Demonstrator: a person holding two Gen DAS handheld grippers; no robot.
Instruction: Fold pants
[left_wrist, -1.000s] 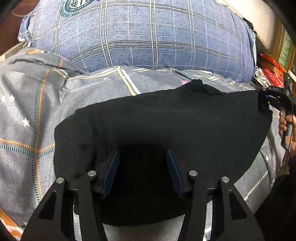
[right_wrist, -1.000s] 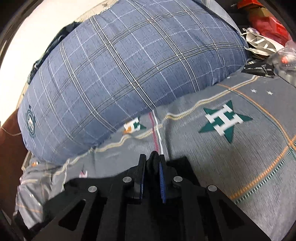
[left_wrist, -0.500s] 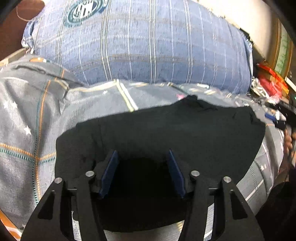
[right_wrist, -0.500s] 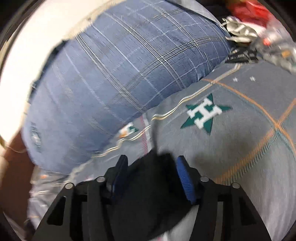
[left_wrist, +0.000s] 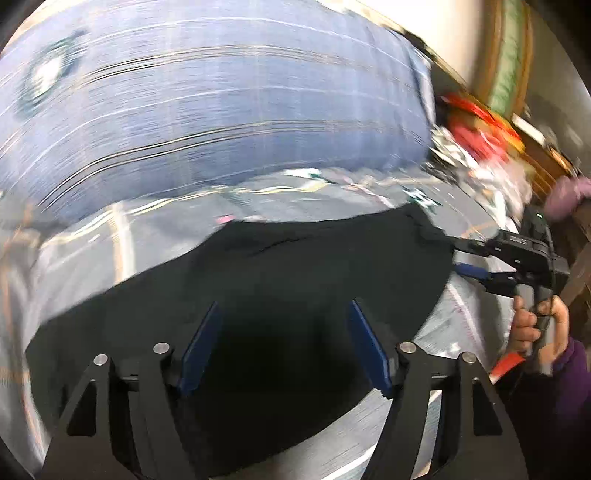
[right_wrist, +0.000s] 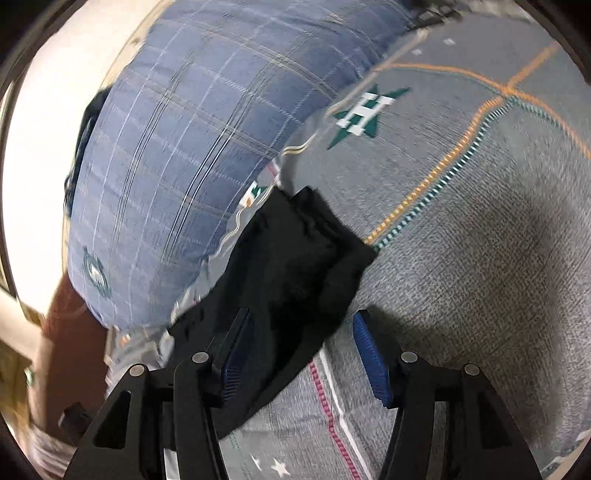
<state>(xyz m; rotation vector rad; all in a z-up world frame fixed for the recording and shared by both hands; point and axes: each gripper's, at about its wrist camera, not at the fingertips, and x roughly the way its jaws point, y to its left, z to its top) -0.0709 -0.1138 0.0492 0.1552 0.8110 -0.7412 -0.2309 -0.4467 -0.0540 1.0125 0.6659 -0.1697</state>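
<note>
Tongs: we count two, left tongs (left_wrist: 284, 343) and right tongs (right_wrist: 301, 350), both spread apart and gripping nothing, the left having just widened. One pair of black pants (left_wrist: 258, 295) lies beneath them on the bed (right_wrist: 461, 240). Beyond, one blue plaid pillow (right_wrist: 192, 155).

Both views are taken from the wrists, angled downward, close above the bed. The black pants (left_wrist: 288, 295) (right_wrist: 291, 266) and the blue pillow (left_wrist: 221, 122) (right_wrist: 192, 147) are shared, upper frame.

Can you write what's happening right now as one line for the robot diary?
stage: fold released | black pants: flat on bedsheet | left gripper: open, opening | right gripper: open
</note>
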